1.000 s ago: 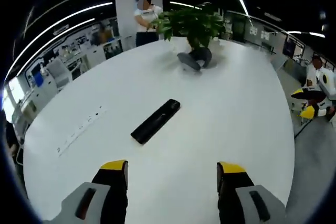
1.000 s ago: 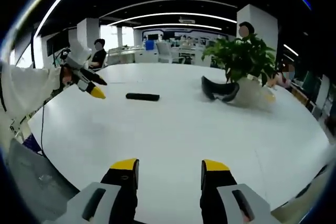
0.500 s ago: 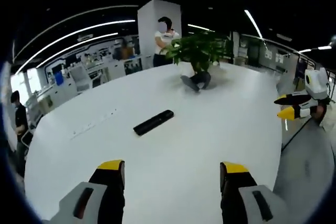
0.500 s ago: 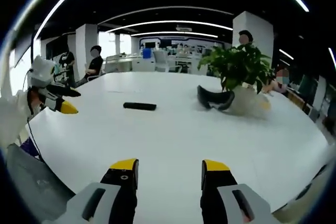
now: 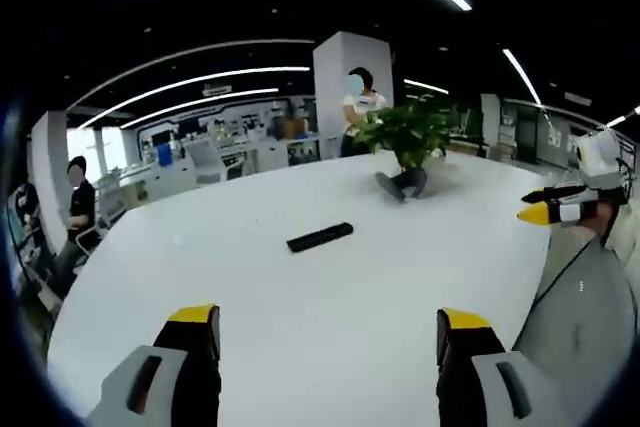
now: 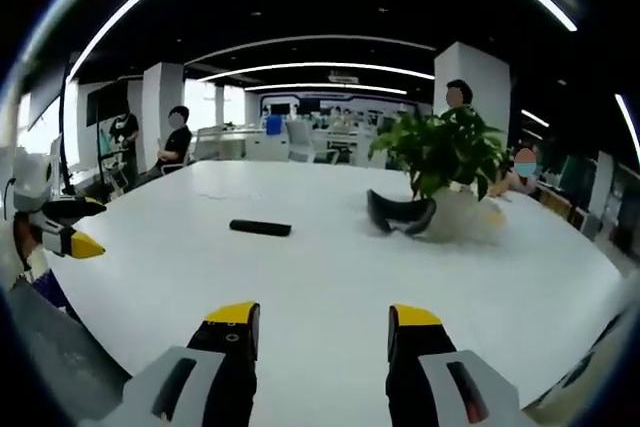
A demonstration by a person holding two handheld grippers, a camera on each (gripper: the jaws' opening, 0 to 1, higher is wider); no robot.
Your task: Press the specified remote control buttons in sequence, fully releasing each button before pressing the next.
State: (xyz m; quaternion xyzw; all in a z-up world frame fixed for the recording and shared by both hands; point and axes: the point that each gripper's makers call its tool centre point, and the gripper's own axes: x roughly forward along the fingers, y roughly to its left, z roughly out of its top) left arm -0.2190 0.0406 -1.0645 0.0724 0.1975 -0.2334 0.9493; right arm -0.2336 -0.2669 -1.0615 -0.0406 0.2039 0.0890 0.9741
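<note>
Office space with long ceiling lights surrounds a big white table. My left gripper hangs released over the near edge, jaws wide apart, nothing between them. From it the remote lies at 12 o'clock, flat on the table, well apart; beyond it, at 1 o'clock, a potted plant. My right gripper is also released and holds nothing; its view puts the remote at 11 o'clock, the plant at 1 o'clock.
</note>
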